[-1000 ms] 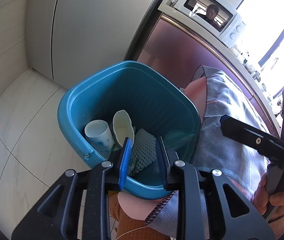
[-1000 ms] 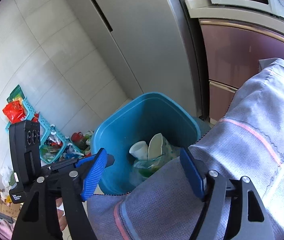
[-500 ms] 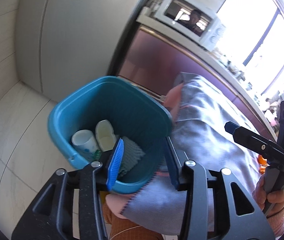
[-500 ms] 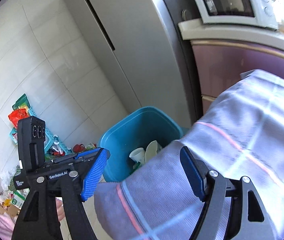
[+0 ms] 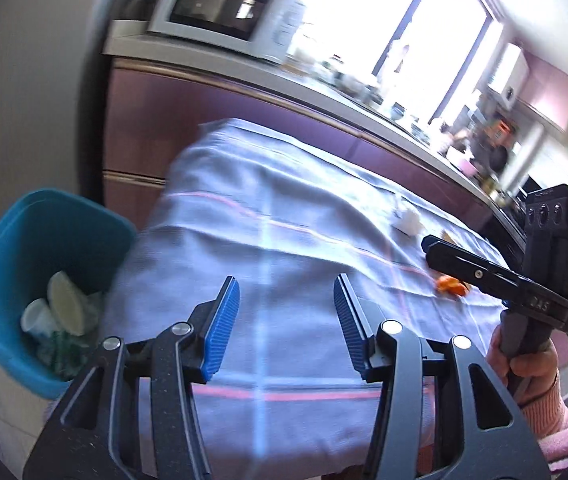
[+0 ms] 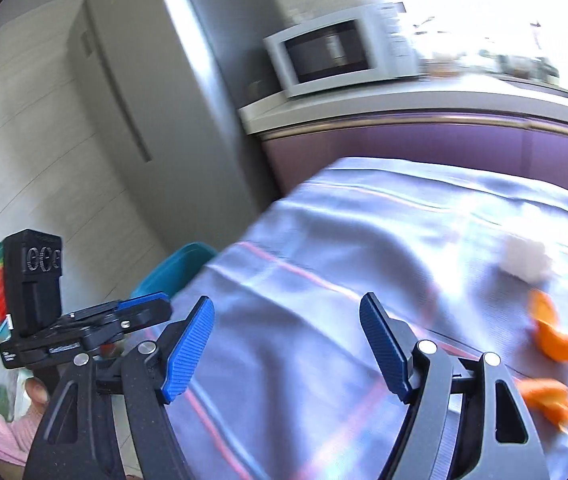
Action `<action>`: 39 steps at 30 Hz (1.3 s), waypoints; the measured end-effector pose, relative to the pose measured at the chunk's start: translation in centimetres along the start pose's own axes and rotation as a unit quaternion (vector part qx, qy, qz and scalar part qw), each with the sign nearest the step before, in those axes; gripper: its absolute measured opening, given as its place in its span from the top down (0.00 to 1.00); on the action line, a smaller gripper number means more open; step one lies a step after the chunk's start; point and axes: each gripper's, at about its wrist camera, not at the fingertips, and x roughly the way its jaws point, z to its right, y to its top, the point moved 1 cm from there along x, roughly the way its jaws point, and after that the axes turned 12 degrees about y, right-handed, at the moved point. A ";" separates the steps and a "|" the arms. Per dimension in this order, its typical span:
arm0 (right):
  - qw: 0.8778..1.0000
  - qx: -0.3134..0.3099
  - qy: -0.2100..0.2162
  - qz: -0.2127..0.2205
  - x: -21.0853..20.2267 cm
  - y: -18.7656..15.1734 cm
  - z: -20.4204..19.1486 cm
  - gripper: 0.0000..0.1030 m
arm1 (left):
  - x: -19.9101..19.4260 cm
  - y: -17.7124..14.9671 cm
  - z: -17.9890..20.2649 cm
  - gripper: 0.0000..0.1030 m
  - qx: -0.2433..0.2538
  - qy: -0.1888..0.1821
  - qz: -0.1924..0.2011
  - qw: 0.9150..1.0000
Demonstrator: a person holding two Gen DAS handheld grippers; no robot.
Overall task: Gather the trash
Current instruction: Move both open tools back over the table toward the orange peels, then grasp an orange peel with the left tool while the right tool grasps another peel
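Both claws are empty: left claw [image 5: 286,322] has just been opening, right claw [image 6: 286,350] gapes wide. Orange peel [image 6: 552,340] sits right of it, bin [image 5: 11,240] lower left.

Teal bin [image 5: 11,240], lavender pink-striped tablecloth [image 5: 284,208]

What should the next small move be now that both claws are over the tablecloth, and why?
Probably carry the right claw on toward the orange peel pieces and the white crumpled wad on the pale checked tablecloth. Its jaws stand wide and empty, and that litter lies nearest it. The left claw, whose jaws have just been opening with nothing between them, sits closer to the blue plastic bin.
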 end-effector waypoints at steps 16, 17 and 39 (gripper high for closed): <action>0.983 0.107 -0.122 0.086 -10.4 -2.3 12.1 0.31 | 4.8 -0.3 15.2 0.53 0.140 -0.077 -0.035 0.986; 0.982 0.111 -0.121 0.088 -10.7 -2.4 12.5 0.31 | 5.1 -0.3 15.9 0.53 0.148 -0.081 -0.037 0.985; 0.982 0.136 -0.094 0.088 -11.5 -3.5 15.1 0.31 | 14.1 -1.4 26.1 0.69 0.253 -0.085 -0.128 0.955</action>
